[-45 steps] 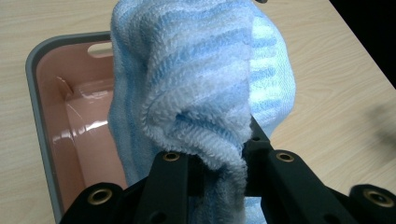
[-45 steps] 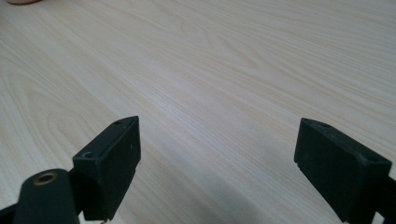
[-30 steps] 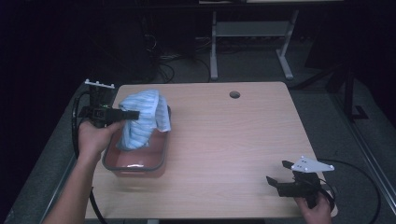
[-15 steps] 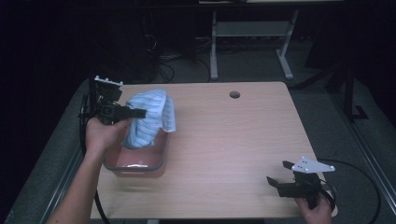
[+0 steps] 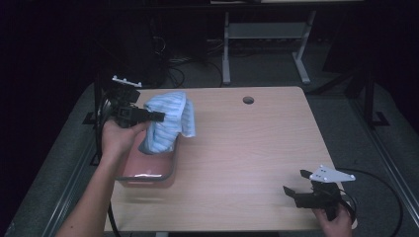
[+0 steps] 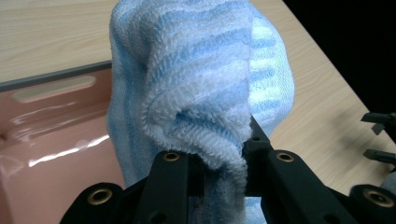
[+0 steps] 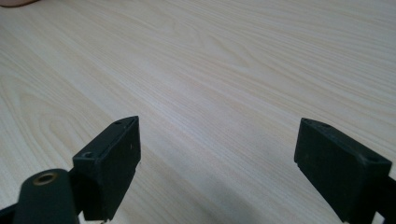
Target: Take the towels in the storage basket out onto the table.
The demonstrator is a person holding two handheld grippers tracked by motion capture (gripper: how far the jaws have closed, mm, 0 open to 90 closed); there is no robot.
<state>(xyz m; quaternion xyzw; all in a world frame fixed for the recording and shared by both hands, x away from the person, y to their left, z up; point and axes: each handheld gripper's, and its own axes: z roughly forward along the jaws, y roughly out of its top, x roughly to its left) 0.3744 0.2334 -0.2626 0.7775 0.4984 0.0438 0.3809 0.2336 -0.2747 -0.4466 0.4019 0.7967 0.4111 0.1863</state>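
A blue-and-white striped towel [image 5: 168, 121] hangs bunched above a pink tray [image 5: 146, 170] at the table's left side. My left gripper [image 5: 158, 117] is shut on an upper fold of the towel [image 6: 196, 88], which drapes down in front of the jaws; the pink tray [image 6: 46, 135] lies below and to the left in the left gripper view. My right gripper [image 5: 291, 193] rests open near the table's front right corner, with bare wood between its jaws [image 7: 217, 154].
The wooden table [image 5: 247, 148] has a round cable hole [image 5: 248, 100] near its far edge. A desk frame and cables stand on the dark floor behind. In the left gripper view the other gripper [image 6: 380, 135] shows far right.
My left gripper has lifted the towel higher and carried it a little toward the far left, so more of the tray is uncovered. The right gripper has stayed put.
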